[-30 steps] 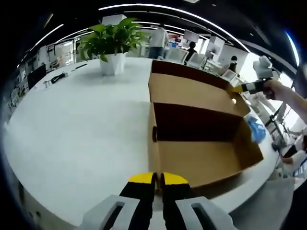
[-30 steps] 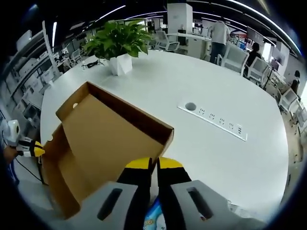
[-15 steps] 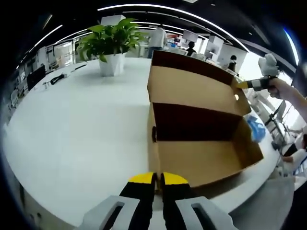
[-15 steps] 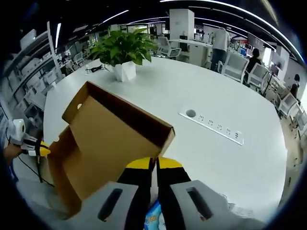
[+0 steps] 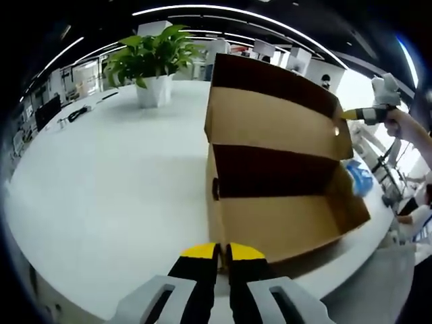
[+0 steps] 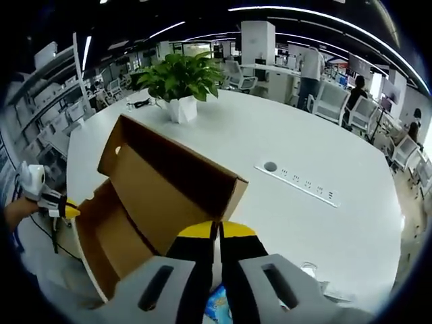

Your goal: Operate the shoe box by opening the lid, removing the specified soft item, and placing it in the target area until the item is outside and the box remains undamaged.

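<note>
The left gripper (image 5: 223, 251), jaws together, pins the box's (image 5: 283, 229) near wall at the table's (image 5: 108, 182) edge, likely to steady it. The right gripper (image 6: 216, 231), jaws clamped on the lid (image 6: 169, 196), tilts it. A blue soft item (image 5: 359, 179) lies just beside the box.

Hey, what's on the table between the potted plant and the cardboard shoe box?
Nothing: in the left gripper view, bare white table runs from the potted plant to the shoe box.
</note>
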`<state>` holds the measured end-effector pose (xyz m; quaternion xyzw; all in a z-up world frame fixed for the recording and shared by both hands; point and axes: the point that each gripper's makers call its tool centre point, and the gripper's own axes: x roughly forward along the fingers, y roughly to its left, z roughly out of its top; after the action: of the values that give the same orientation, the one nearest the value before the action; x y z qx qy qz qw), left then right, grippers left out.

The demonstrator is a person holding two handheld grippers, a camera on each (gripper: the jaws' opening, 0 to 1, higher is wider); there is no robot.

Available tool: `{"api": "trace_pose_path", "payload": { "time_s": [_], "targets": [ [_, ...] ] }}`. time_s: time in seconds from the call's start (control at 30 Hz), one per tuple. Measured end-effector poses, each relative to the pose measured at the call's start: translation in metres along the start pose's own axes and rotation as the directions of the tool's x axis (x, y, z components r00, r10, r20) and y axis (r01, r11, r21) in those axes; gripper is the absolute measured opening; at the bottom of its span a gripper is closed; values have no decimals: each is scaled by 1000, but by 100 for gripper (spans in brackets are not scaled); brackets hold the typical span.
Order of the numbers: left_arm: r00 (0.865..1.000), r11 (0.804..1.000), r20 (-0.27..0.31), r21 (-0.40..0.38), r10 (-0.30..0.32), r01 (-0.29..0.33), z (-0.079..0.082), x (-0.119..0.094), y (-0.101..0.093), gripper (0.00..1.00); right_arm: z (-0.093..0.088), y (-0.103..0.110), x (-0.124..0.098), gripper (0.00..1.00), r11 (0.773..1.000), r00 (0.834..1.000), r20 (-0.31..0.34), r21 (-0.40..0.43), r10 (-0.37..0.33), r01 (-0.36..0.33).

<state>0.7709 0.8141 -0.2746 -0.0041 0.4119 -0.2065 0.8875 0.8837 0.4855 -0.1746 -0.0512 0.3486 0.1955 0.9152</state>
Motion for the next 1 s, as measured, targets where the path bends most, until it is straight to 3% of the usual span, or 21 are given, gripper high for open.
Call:
{"api": "trace_pose_path", "payload": {
  "time_s": [1.0],
  "targets": [
    [1000, 1000, 13, 16, -21, 21, 0, -2, -3, 5, -17, 34, -45, 0, 999, 999, 50, -32, 14, -13]
  ]
}}
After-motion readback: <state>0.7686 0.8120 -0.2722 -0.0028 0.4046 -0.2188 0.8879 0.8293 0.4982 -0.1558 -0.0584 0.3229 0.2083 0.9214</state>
